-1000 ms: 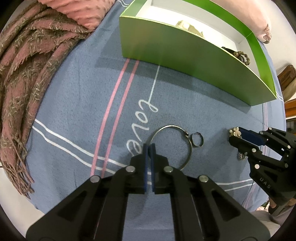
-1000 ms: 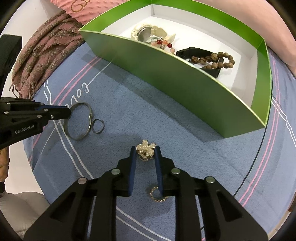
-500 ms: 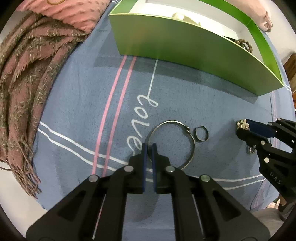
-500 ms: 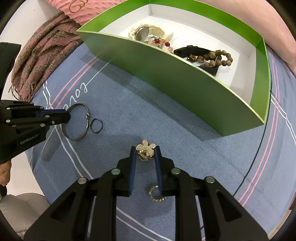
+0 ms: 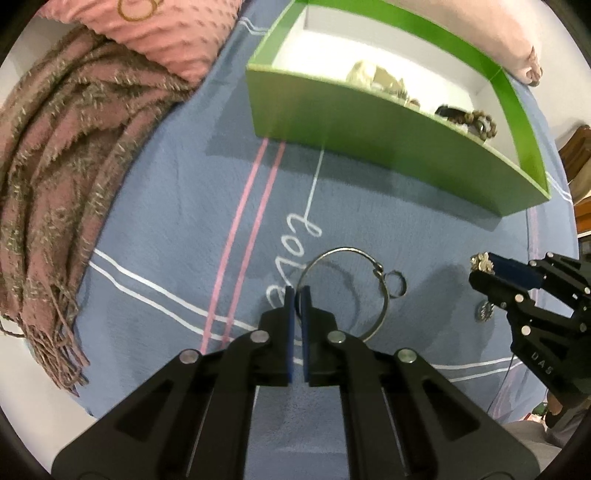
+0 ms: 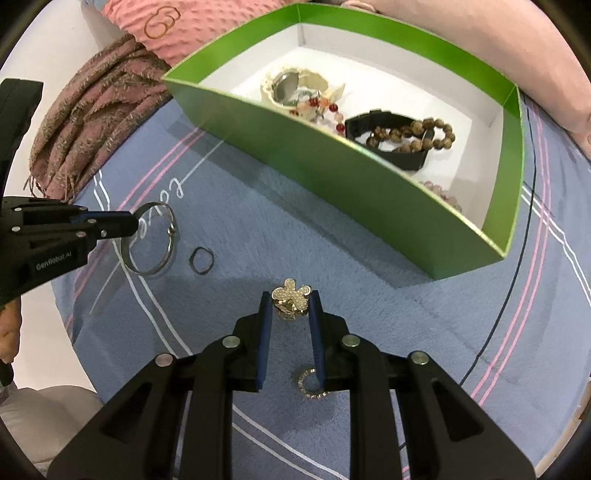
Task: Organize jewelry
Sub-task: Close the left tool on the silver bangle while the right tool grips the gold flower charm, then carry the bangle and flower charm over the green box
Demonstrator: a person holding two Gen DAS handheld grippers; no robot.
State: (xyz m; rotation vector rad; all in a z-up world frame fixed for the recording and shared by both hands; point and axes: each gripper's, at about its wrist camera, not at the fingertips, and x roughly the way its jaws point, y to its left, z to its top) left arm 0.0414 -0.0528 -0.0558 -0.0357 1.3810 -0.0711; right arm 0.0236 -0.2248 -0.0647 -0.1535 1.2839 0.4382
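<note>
The silver bangle [image 5: 347,291] is pinched by its thin rim in the left hand-held gripper [image 5: 296,295], whose blue pads are pressed together on the wire; its shadow on the cloth below suggests it hangs lifted clear of the surface, a hold that suits carrying it edge-on. A small dark ring [image 6: 201,260] lies on the cloth just beside the bangle, apparently not yet collected. The right hand-held gripper [image 6: 290,306] is clamped on a gold flower-shaped ornament [image 6: 290,298], gripped from both sides so the flower face points forward. Beneath that gripper a small gold chain ring [image 6: 310,384] lies on the cloth.

Ahead of both stands the green box [image 6: 332,177] with a white interior, open at the top. It already holds a cream watch [image 6: 291,86], a black band [image 6: 391,140], a brown bead bracelet [image 6: 413,134] and red and pale beads, so it is likely where both held pieces are headed.

Everything rests on a bed covered by a blue blanket [image 5: 177,206] with pink and white stripes and the word "love" stitched in white. A pink fringed scarf [image 5: 62,158] is heaped to the left, near a pink pillow [image 5: 162,33] behind it.
</note>
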